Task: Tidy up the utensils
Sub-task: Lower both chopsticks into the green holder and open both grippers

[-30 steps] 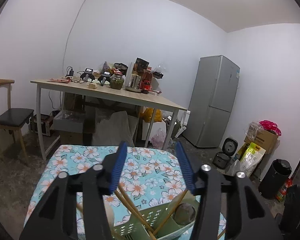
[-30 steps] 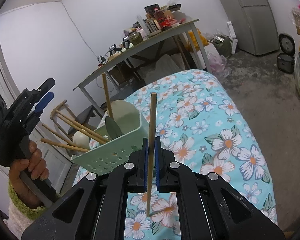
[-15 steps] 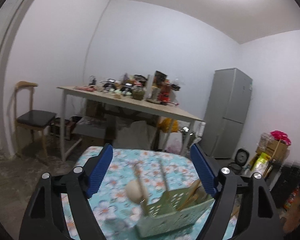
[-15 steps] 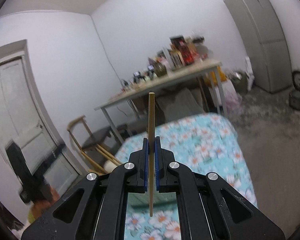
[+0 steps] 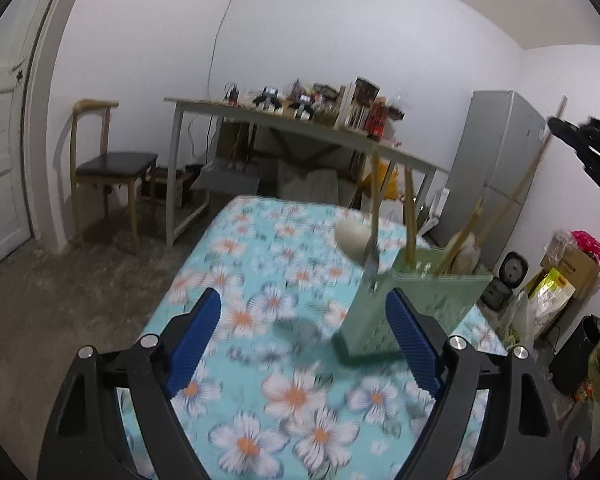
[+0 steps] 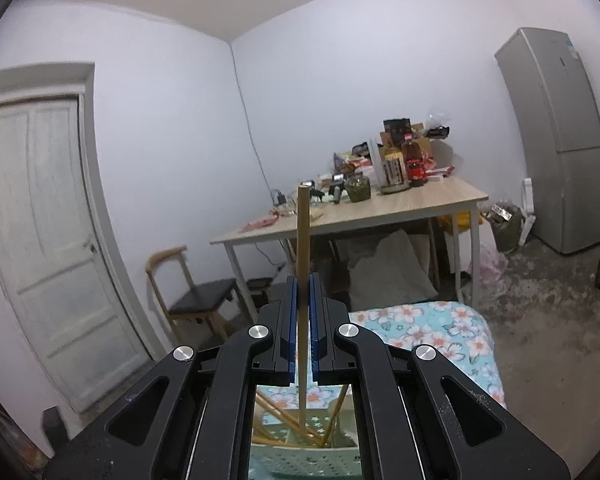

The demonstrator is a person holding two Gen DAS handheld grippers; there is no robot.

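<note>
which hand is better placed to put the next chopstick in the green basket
Right. The right gripper is shut on a chopstick, held upright directly above the green basket. The left gripper holds nothing; its jaws are opening, and the basket sits ahead and to the right of it.

1. One green utensil basket [image 5: 416,300].
2. One white spoon [image 5: 354,236] in it.
3. Two grippers: left gripper [image 5: 306,344], right gripper [image 6: 303,332].
4. One chair [image 5: 108,164].
5. One wooden table [image 6: 380,216].
6. One fridge [image 6: 560,140].
</note>
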